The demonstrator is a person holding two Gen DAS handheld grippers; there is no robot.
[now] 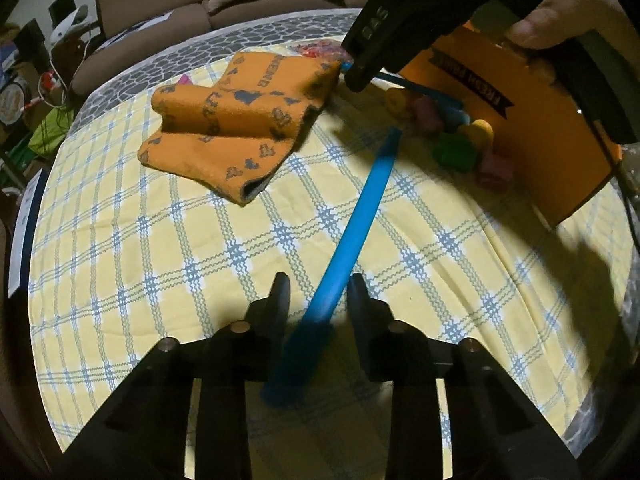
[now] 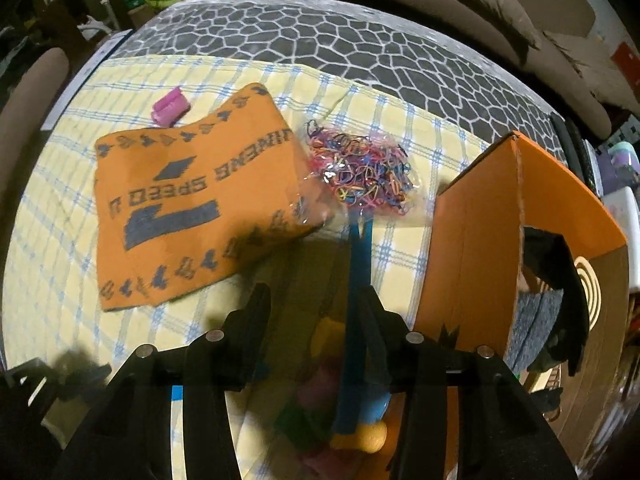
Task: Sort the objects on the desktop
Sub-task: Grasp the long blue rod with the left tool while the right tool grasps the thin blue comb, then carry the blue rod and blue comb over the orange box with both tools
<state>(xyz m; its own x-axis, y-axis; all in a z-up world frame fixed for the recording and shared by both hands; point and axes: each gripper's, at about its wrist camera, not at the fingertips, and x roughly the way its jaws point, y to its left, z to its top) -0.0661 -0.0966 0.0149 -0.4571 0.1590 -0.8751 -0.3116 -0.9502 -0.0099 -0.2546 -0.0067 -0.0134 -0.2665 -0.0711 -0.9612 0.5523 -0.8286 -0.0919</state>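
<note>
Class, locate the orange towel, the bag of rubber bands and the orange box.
orange towel [image 2: 188, 204]: right wrist view, printed face.
bag of rubber bands [image 2: 360, 172]: right wrist view, middle.
orange box [image 2: 472, 240]: right wrist view, side wall.

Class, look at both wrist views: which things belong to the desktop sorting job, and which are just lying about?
Belong to the job:
- blue strip
- folded orange cloth
- bag of elastic bands
- foam rollers
- orange box

Just lying about:
- brown sofa
- checked tablecloth
- green clutter beside the table
</note>
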